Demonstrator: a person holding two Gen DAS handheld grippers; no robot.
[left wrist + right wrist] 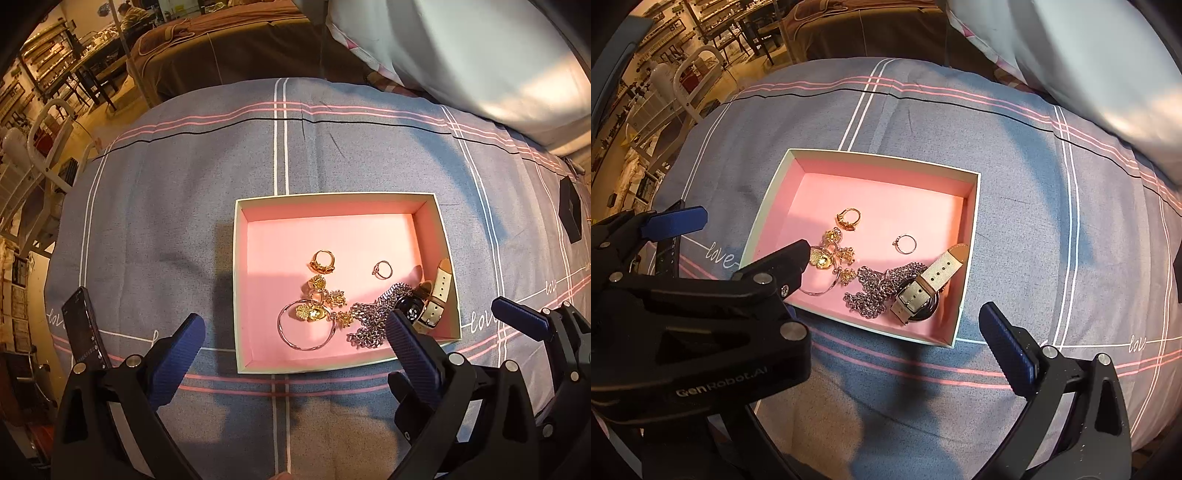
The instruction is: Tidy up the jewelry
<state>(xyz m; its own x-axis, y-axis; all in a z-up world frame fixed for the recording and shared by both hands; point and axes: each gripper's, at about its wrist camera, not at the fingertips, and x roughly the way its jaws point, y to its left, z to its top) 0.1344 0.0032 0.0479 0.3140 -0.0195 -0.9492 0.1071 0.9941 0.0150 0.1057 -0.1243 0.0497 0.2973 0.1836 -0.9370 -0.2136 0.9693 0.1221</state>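
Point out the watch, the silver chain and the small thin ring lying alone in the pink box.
watch (916,295): right wrist view, on the cream strap by the buckle.
silver chain (875,288): right wrist view, middle of the heaped links.
small thin ring (382,268): left wrist view, on its band.

Left wrist view above box (443,236) near edge, right wrist view from right, both sharing its contents

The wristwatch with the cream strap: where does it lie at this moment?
In both wrist views the wristwatch lies inside the pink-lined box, in its near right corner, touching the silver chain on its left.
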